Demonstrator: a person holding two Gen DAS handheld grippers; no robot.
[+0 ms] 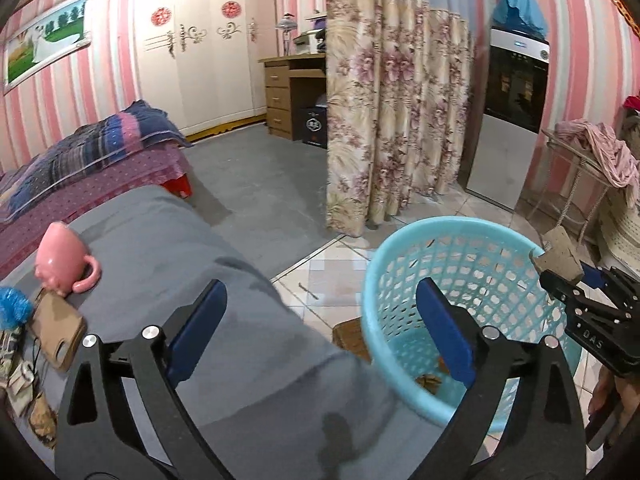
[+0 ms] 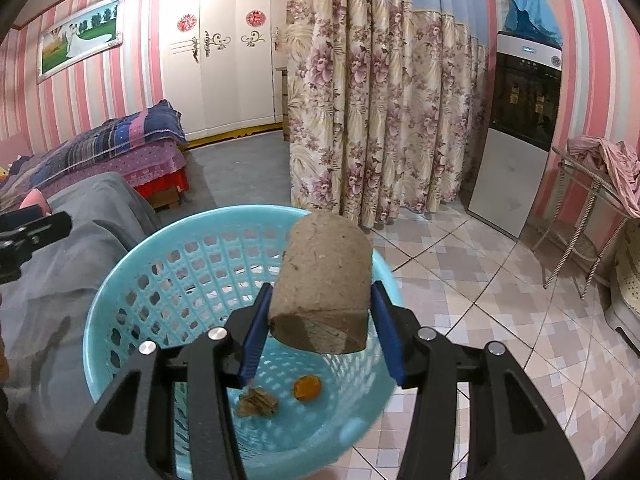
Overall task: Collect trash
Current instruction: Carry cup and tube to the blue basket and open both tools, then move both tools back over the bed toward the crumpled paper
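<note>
My right gripper (image 2: 320, 312) is shut on a brown cardboard tube (image 2: 326, 276) and holds it above the light blue plastic basket (image 2: 132, 272). The basket holds a crumpled brown scrap (image 2: 256, 402) and an orange piece (image 2: 307, 388) on its floor. In the left wrist view the right gripper (image 1: 560, 272) with the tube (image 1: 558, 250) hangs over the basket's (image 1: 452, 256) right rim. My left gripper (image 1: 320, 316) is open and empty, over the edge of the grey-covered table (image 1: 168, 248) beside the basket.
On the table's left side lie a pink mug (image 1: 64, 258), a brown phone case (image 1: 56, 328), a blue fluffy thing (image 1: 14, 306) and small scraps (image 1: 40, 420). A cardboard box (image 1: 350, 334) sits on the tiled floor beside the basket. A floral curtain (image 1: 396, 112), a bed (image 1: 92, 160) and a wire rack (image 2: 588, 208) stand around.
</note>
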